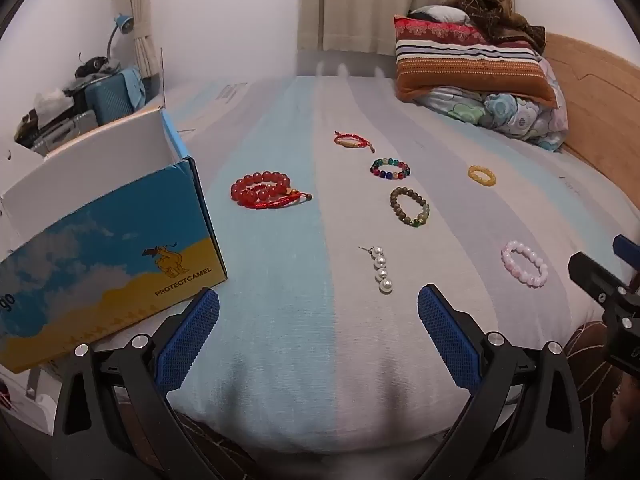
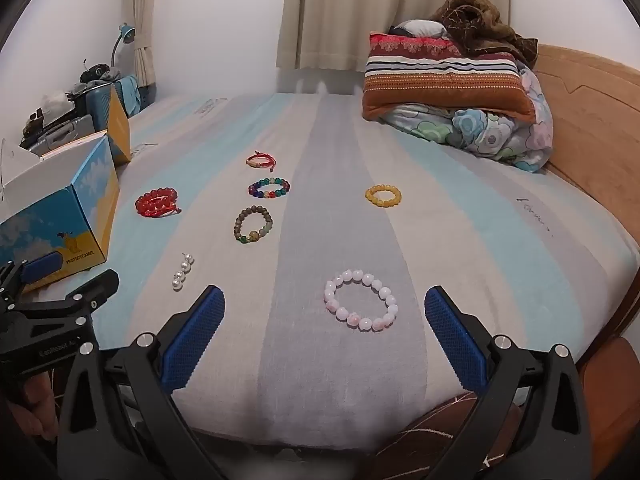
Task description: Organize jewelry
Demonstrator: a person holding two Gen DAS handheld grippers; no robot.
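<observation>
Currently both views are fisheye-warped at the edges, so the clutter upper left (a blue suitcase [image 1: 108, 98], a small desk lamp [image 2: 127, 34]) is hard to make out. The box [image 1: 120, 240] is cut off at the left edge of the left wrist view; its inside is mostly hidden, only a white inner wall shows. Printed text on the sheet at the right of the right wrist view is unreadable.

Surroundings: striped bedsheet [image 2: 320, 140], stacked pillows [image 2: 444, 80] and a floral quilt upper right, brown cloth on top, wooden headboard [image 2: 592, 120] at right, curtain [image 2: 380, 12] top centre. Nothing lies between either gripper and the jewelry.

Left gripper [image 1: 318, 320]: jaws spread wide, empty, bottom of frame, box just beside its left finger. Right gripper [image 2: 324, 320]: jaws wide, empty.

Jewelry, all flat on the sheet, apart from each other:
- pink bead bracelet [image 2: 362, 300], lower centre of the right wrist view, between the right fingers' tips
- pearl strand [image 1: 382, 270], lower centre of the left wrist view, just ahead of the left gripper
- red bead bracelet [image 1: 262, 190], left of centre, a red cord piece touching it
- brown-green bead bracelet [image 1: 410, 206], centre
- multicolour bead bracelet [image 1: 390, 168], behind it
- red cord bracelet [image 1: 352, 141], farthest back
- yellow bead bracelet [image 1: 482, 175], right of centre
</observation>
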